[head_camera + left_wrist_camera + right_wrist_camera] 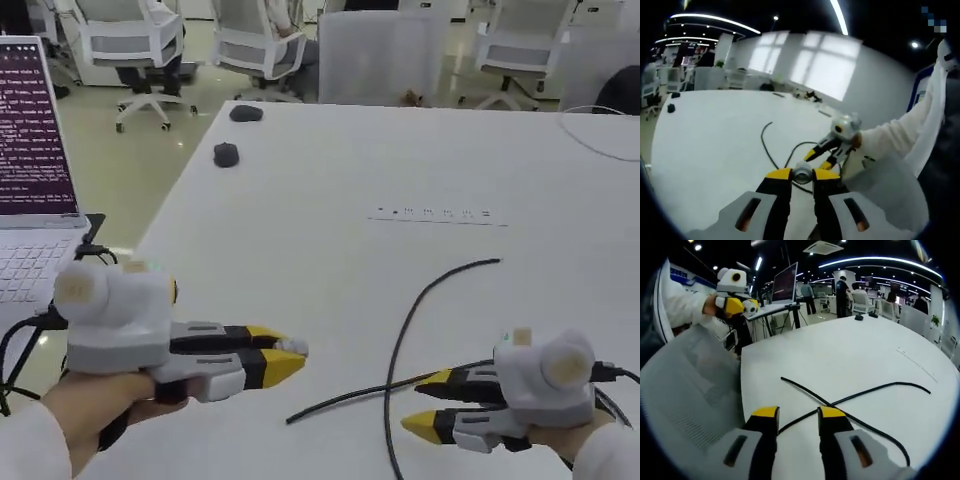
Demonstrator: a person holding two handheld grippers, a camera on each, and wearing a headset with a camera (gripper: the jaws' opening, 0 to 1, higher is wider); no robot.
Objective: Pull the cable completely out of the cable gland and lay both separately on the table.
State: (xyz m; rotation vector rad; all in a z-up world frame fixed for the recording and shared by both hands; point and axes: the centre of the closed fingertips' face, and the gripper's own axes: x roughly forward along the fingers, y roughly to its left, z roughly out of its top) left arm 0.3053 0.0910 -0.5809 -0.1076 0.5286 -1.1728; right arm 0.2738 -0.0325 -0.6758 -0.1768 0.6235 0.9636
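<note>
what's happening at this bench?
A person is working two handheld grippers at a white table. The left gripper is shut on a small silvery part, apparently the cable gland, with no cable through it. The black cable lies loose on the table, crossing over itself, in front of the right gripper, whose fingers are open and hold nothing. So the cable is out and down, and the gland is not yet laid on the table.
</note>
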